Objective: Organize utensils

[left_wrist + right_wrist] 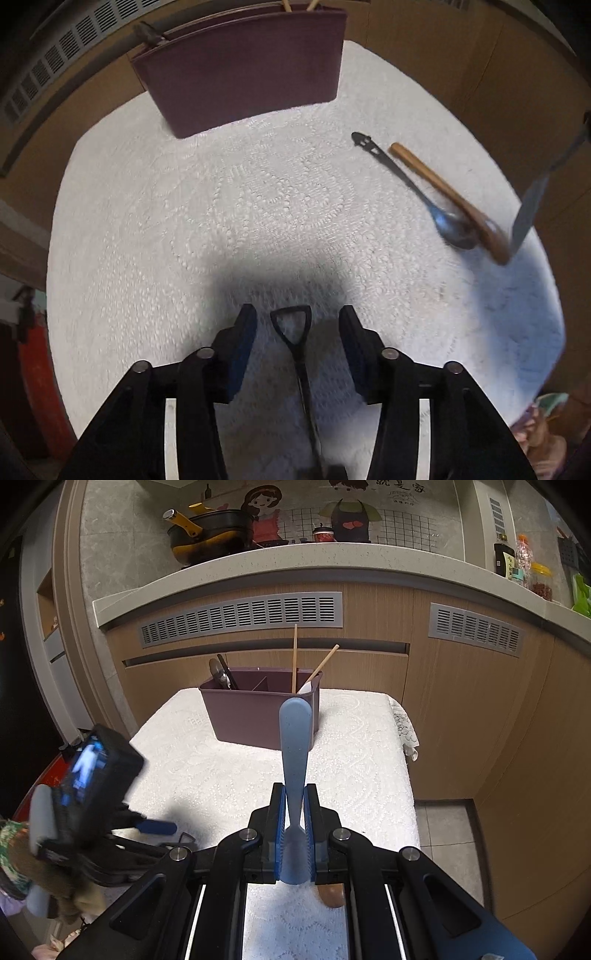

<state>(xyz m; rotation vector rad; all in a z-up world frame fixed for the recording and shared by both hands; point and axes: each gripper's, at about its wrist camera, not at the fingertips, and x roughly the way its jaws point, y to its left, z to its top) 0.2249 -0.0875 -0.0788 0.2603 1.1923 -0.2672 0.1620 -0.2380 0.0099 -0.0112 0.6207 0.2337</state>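
A maroon utensil holder (240,70) stands at the far side of the white cloth; in the right wrist view (258,712) it holds chopsticks (294,657) and dark utensils (223,674). My left gripper (297,328) is open, low over the cloth, its fingers on either side of a black utensil handle (295,336) with a triangular loop end. A metal spoon (424,199) and a wooden spoon (454,199) lie at the right. My right gripper (294,805) is shut on a blue-grey utensil (294,746), held above the table and pointing at the holder.
The white lace cloth (221,206) covers a small table in front of wooden cabinets (461,716). A countertop (332,557) with a black pan (210,531) and jars is behind. The left gripper with its camera (92,775) shows at the left of the right wrist view.
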